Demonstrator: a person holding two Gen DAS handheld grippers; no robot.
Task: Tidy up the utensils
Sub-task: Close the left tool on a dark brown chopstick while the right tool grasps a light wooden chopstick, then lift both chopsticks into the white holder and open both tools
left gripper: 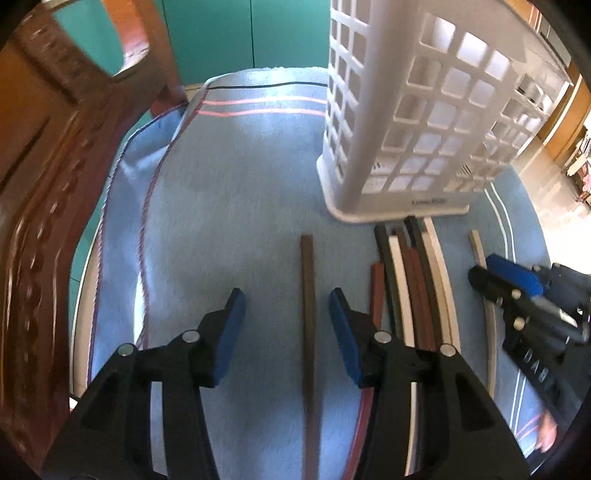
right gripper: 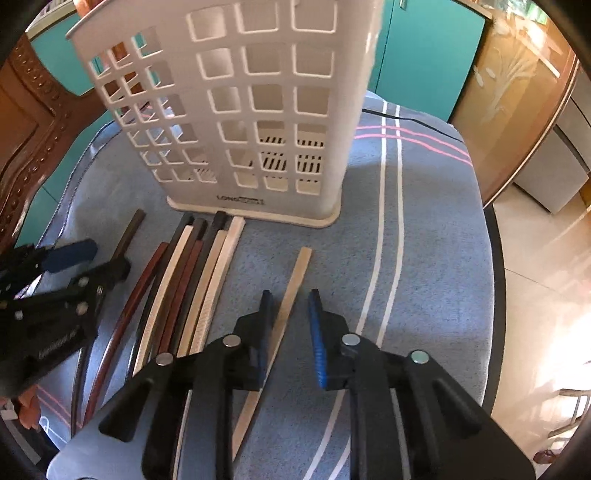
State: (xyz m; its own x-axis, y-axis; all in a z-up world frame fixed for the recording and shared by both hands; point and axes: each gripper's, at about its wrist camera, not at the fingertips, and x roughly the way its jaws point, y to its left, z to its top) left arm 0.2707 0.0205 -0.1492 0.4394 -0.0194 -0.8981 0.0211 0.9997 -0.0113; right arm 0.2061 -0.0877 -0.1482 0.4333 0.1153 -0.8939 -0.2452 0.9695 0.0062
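A white lattice basket (left gripper: 417, 122) stands upright on a blue striped cloth (left gripper: 229, 192); it also shows in the right wrist view (right gripper: 251, 110). Several chopsticks in dark, red-brown and cream (left gripper: 410, 280) lie bunched in front of it, also in the right wrist view (right gripper: 184, 280). My left gripper (left gripper: 286, 299) is open, its jaws either side of a lone dark brown chopstick (left gripper: 308, 325). My right gripper (right gripper: 291, 299) is open around a lone light wooden chopstick (right gripper: 291, 291), with the jaws apart from it. The right gripper also shows in the left wrist view (left gripper: 491, 273).
A carved wooden chair (left gripper: 48, 177) stands at the table's left edge. A teal wall (left gripper: 236, 33) is behind. The round table's edge (right gripper: 495, 295) drops to a tiled floor (right gripper: 546, 295) on the right. The left gripper shows at the left of the right wrist view (right gripper: 92, 258).
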